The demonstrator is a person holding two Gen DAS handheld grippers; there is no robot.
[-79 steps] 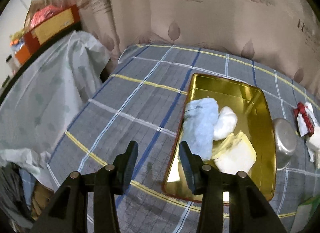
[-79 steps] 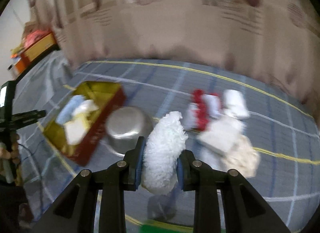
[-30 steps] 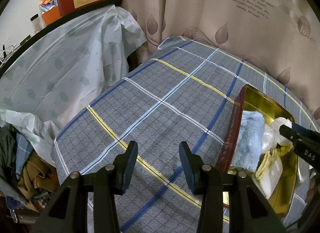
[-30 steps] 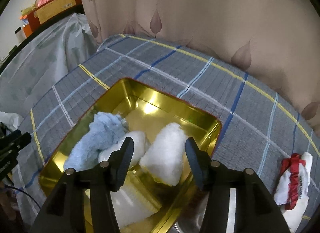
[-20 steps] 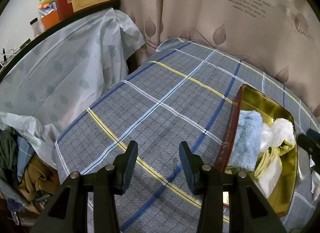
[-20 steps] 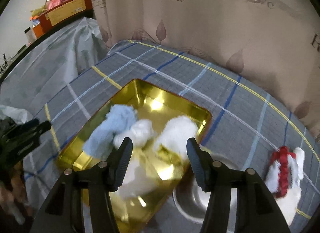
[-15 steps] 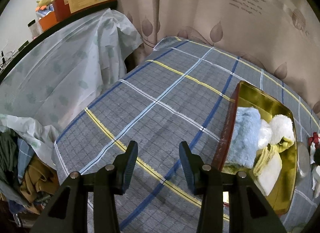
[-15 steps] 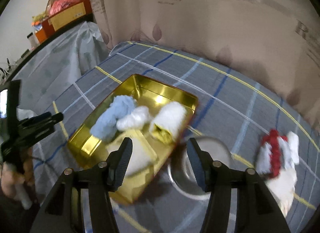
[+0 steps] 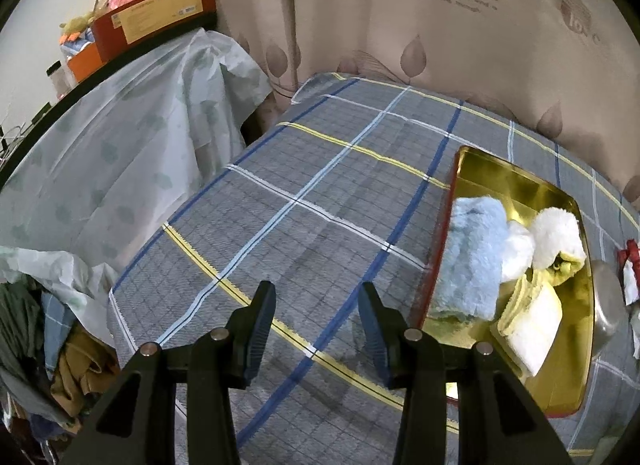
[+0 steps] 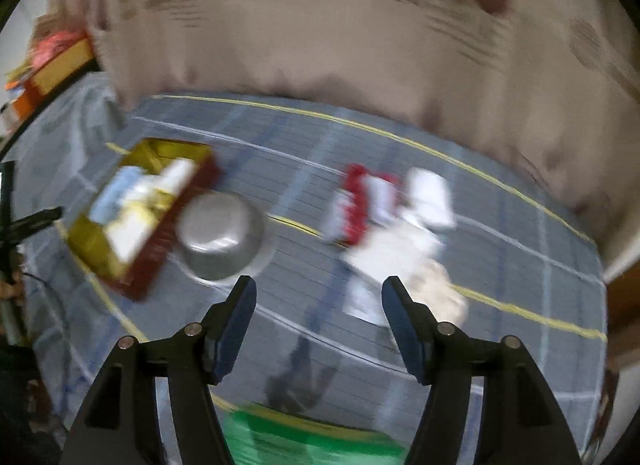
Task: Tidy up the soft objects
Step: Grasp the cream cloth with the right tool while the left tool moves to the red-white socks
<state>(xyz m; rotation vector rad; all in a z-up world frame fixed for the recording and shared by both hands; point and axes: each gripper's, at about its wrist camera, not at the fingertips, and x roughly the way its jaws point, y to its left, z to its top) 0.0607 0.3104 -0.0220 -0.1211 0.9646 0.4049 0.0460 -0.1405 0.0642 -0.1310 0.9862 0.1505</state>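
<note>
Left wrist view: we find the left gripper [image 9: 316, 305] parted and empty over the grey plaid tablecloth [image 9: 320, 193], beside the gold rectangular metal tray [image 9: 516, 181] holding a light blue rolled towel [image 9: 468, 257] and white rolled cloths [image 9: 556, 233]. In the blurred right wrist view, we note the right gripper [image 10: 316, 301] empty, its jaws having just been opening. It hangs above the cloth between a round steel bowl [image 10: 220, 237] and a pile of red and white soft items [image 10: 384, 209].
</note>
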